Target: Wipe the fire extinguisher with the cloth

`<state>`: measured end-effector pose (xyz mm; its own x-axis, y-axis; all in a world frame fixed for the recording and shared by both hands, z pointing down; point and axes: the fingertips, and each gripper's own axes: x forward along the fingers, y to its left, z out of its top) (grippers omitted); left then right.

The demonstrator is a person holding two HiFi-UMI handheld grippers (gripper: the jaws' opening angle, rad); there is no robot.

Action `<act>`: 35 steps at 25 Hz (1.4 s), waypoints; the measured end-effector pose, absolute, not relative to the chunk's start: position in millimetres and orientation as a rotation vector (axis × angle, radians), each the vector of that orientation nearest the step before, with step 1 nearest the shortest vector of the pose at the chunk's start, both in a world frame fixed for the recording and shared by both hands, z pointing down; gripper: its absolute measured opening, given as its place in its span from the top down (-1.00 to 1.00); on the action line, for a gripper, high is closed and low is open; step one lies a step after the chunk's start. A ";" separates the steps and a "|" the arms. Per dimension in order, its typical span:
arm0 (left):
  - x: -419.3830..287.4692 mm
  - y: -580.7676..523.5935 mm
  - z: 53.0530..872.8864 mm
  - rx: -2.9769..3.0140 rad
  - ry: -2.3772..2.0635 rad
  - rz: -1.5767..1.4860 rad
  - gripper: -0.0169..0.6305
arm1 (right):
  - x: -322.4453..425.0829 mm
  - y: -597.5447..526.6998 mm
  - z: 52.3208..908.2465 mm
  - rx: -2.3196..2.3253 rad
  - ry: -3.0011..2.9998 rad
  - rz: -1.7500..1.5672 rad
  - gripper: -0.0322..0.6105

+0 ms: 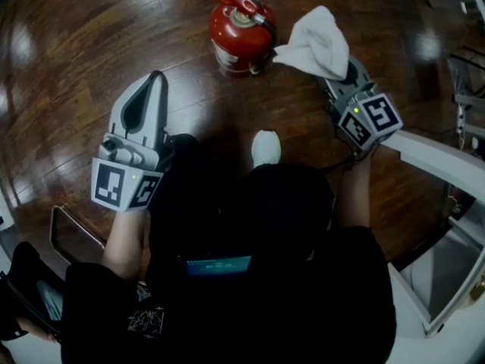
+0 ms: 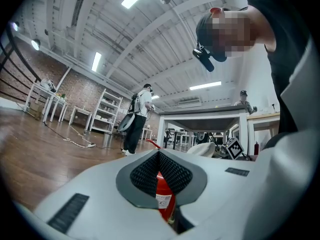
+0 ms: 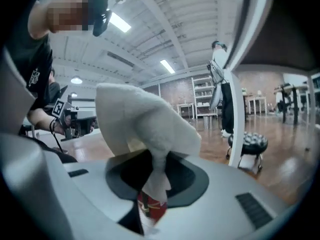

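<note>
A red fire extinguisher (image 1: 241,32) stands upright on the dark wooden floor, its red handle pointing to the upper left. My right gripper (image 1: 339,70) is shut on a white cloth (image 1: 314,44), which bunches up above the jaws just right of the extinguisher and reaches its top. In the right gripper view the cloth (image 3: 145,119) is pinched in my right gripper (image 3: 155,156), with the extinguisher (image 3: 152,206) showing below it. My left gripper (image 1: 158,76) is shut on nothing, low and left of the extinguisher. Between its jaws, the left gripper view shows the extinguisher (image 2: 165,196).
The person's white shoe (image 1: 265,148) rests on the floor below the extinguisher. A white table frame (image 1: 439,158) runs along the right. A metal frame (image 1: 76,233) sits at the lower left. A stool (image 3: 248,146) and another person (image 2: 137,119) stand farther off.
</note>
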<state>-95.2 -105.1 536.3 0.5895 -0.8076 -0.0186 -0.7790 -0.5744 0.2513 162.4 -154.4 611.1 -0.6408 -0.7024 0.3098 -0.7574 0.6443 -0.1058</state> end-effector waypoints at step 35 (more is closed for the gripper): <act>-100.4 -102.8 545.5 2.574 -1.329 -0.180 0.94 | 116.1 -130.9 785.9 0.960 -2.361 0.429 0.60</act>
